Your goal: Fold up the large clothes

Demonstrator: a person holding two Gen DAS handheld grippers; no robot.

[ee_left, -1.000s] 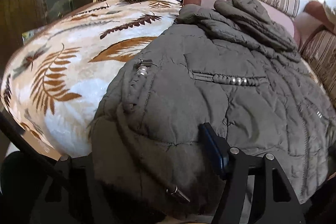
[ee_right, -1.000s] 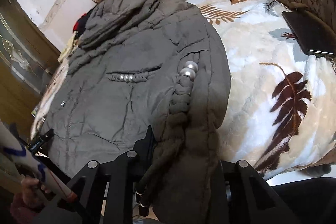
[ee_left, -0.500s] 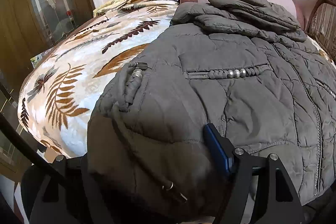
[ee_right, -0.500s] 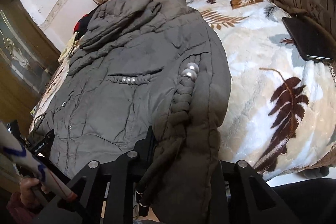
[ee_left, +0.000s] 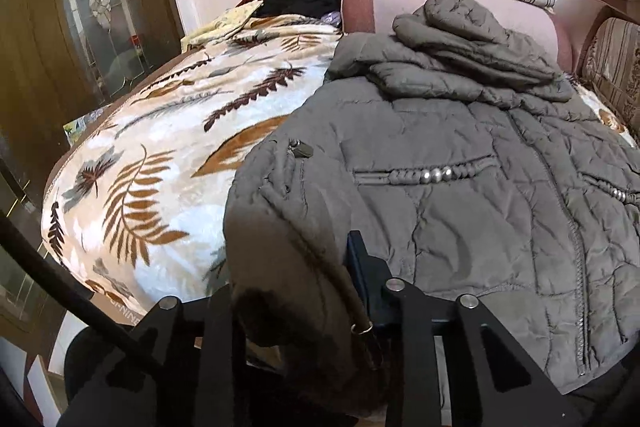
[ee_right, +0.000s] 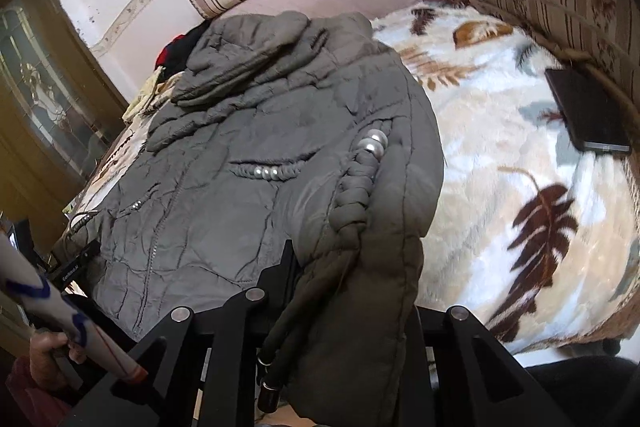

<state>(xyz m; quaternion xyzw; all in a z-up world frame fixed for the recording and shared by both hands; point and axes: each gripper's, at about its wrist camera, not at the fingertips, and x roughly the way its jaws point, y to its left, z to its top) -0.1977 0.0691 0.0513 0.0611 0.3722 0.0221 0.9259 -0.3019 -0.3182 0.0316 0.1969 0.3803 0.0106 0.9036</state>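
Now both grippers are down at the hem end of the grey quilted jacket (ee_left: 460, 219), which lies front-up on the leaf-patterned blanket (ee_left: 160, 163), its long axis running straight away from the hands toward the pink sofa back (ee_left: 372, 3), hood and folded sleeves bunched at that far end. The left gripper (ee_left: 296, 311) has just been closing and its jaws now pinch the jacket's left hem corner, drawcord dangling between them. The right gripper (ee_right: 352, 307) is clamped tight on the right hem corner, braided trim and cord ends hanging through. So each hand owns the corner on its own side, with the zip line running between them. Everything to fold lies ahead and slightly below: the likely move is carrying the hem forward along that axis toward the hood. The dark phone (ee_right: 588, 115), well right of the jacket, sits clear of that path.
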